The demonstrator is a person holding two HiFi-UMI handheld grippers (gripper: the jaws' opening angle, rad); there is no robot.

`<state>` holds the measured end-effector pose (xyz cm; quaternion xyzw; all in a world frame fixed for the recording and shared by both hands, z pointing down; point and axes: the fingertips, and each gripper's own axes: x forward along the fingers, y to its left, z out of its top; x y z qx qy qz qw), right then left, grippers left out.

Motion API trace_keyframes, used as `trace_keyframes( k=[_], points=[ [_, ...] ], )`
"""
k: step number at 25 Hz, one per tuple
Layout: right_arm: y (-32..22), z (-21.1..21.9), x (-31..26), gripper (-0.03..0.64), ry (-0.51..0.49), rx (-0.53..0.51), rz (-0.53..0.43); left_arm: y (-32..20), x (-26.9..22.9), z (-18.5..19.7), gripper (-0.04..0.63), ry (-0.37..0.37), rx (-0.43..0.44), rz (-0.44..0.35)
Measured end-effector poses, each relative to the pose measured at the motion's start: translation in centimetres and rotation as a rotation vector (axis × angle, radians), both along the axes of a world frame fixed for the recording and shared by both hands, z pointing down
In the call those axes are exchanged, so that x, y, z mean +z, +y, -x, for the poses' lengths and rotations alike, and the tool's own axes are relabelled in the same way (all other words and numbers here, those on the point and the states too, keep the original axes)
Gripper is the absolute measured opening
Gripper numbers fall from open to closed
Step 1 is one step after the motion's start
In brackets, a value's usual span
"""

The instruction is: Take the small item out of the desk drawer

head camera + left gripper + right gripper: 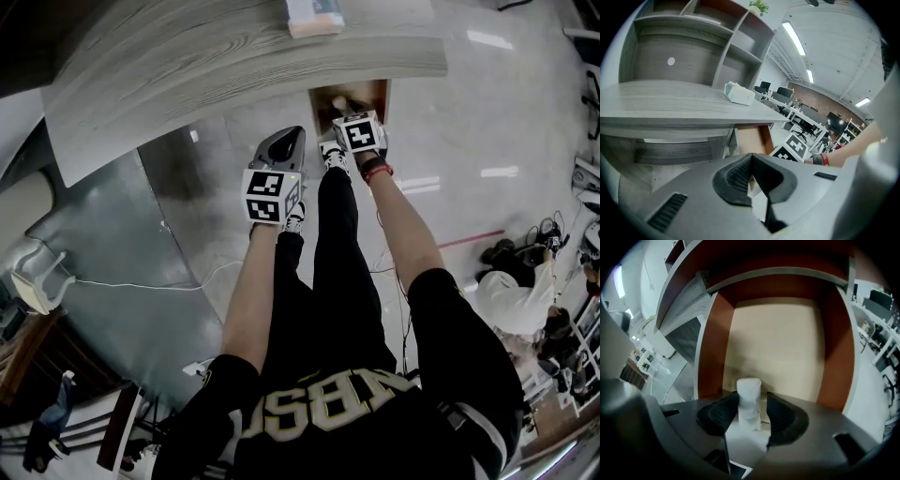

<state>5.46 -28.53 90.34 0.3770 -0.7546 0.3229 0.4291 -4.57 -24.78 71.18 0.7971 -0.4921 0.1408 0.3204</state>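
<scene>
Small white cylinder (748,392) at open drawer (710,348)
Matte, slightly crumpled roll, upright between right gripper (751,404) ribbed black pads (717,414), which stand parted and unclamped; drawer walls red-brown, floor pale tan. Left gripper (750,157) closed tip to tip, empty, below grey woodgrain desk (670,101).

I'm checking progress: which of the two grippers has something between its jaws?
The right gripper, inside the desk drawer: a small white roll stands between its parted jaws. The left gripper has its jaws together, empty.
</scene>
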Motion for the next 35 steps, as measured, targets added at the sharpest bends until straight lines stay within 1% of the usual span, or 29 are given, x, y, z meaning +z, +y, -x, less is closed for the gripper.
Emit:
trace_keyframes(
  k=[2, 13, 16, 18, 20, 29, 35],
  points=[
    [-0.2, 0.1, 0.0, 0.179, 0.001, 0.007, -0.006, 0.3, 0.2, 0.1, 0.012, -0.001, 0.002, 0.004],
    [-0.3, 0.2, 0.6, 0.178, 0.029, 0.004, -0.005, 0.5, 0.5, 0.3, 0.012, 0.002, 0.003, 0.006],
    [-0.3, 0.2, 0.5, 0.159, 0.037, 0.007, 0.009, 0.6, 0.7, 0.3, 0.012, 0.002, 0.003, 0.012],
    [-0.2, 0.2, 0.2, 0.135, 0.045, 0.005, 0.019, 0.8, 0.6, 0.2, 0.012, 0.002, 0.004, 0.013],
    [-0.2, 0.1, 0.1, 0.133, 0.052, 0.0, 0.018, 0.9, 0.4, 0.2, 0.012, 0.0, 0.002, 0.013],
    [0.0, 0.4, -0.6, 0.126, -0.001, 0.003, 0.013, 0.8, -0.4, 0.1, 0.012, -0.004, 0.011, 0.006],
    [0.2, -0.5, -2.6, 0.126, 0.014, 0.013, -0.003, 0.8, -1.5, -0.2, 0.012, -0.001, 0.015, -0.01]
  ],
)
